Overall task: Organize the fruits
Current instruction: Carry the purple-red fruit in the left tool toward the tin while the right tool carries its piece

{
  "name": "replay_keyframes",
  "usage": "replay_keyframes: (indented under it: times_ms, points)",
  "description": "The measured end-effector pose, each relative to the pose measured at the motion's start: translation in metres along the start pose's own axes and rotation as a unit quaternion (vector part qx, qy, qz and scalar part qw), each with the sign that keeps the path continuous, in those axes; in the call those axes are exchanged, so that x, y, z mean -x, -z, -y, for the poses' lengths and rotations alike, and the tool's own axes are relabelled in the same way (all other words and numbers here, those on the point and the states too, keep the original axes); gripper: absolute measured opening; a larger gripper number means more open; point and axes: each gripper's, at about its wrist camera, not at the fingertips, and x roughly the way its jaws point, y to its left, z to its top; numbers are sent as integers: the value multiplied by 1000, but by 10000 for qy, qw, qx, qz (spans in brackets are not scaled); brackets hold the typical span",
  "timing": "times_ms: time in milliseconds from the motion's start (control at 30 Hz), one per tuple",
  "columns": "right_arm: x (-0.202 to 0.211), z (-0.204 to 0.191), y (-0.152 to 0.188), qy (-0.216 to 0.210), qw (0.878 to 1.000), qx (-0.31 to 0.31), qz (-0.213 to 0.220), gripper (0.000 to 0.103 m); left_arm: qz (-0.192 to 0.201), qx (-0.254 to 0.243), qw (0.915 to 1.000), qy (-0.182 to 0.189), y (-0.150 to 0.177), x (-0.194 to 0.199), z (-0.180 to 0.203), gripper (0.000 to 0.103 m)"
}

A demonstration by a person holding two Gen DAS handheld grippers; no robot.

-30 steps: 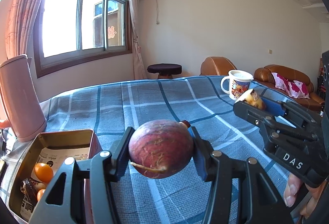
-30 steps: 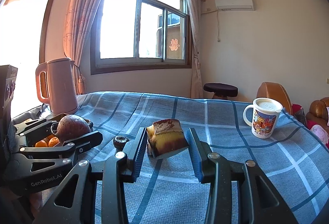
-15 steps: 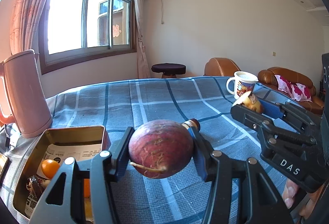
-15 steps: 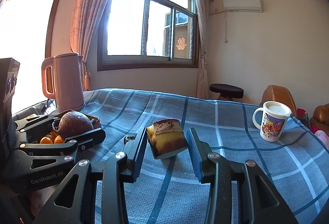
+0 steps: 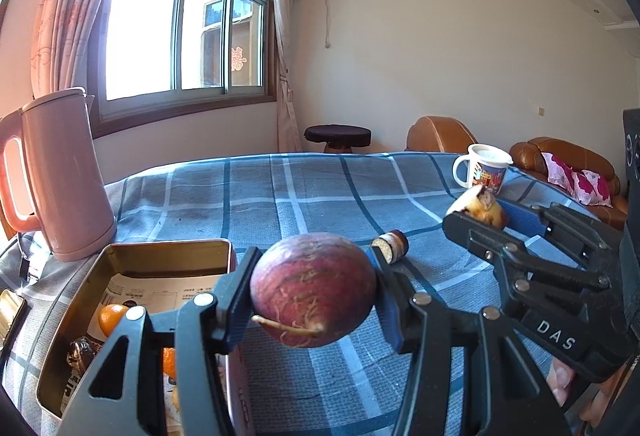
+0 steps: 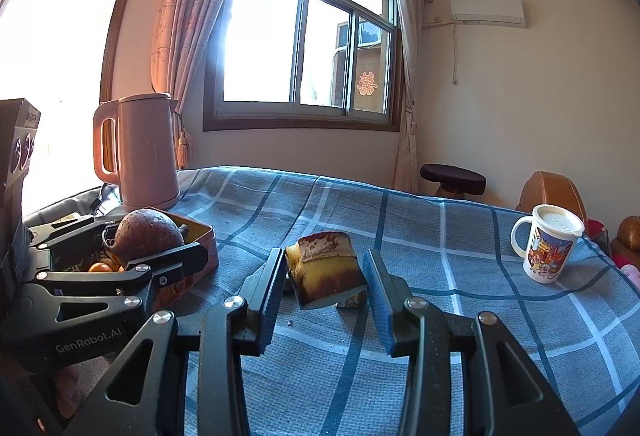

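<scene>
My left gripper (image 5: 312, 296) is shut on a round dark red passion fruit (image 5: 313, 294), held above the table beside the open gold tin (image 5: 168, 250). The tin holds small oranges (image 5: 112, 318) and a dark wrapped item. The fruit also shows in the right wrist view (image 6: 146, 236) over the tin (image 6: 200, 232). My right gripper (image 6: 324, 282) is shut on a yellow-brown cake slice (image 6: 324, 276), held above the blue checked cloth. A small dark roll piece (image 5: 392, 250) lies on the cloth between the grippers.
A pink kettle (image 5: 60, 172) stands at the table's left behind the tin. A white printed mug (image 5: 484, 168) with a lid stands at the far right. A stool and brown leather sofas are beyond the table.
Both grippers have swung left toward the tin while keeping their loads. The tin and kettle now sit closer to the middle of both views.
</scene>
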Motion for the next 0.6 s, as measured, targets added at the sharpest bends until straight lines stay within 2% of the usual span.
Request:
replay_keyframes:
  times_ms: [600]
  points:
    - [-14, -29, -5, -278, 9994, 195, -111, 42, 35, 143, 9997, -180, 3, 10, -29, 55]
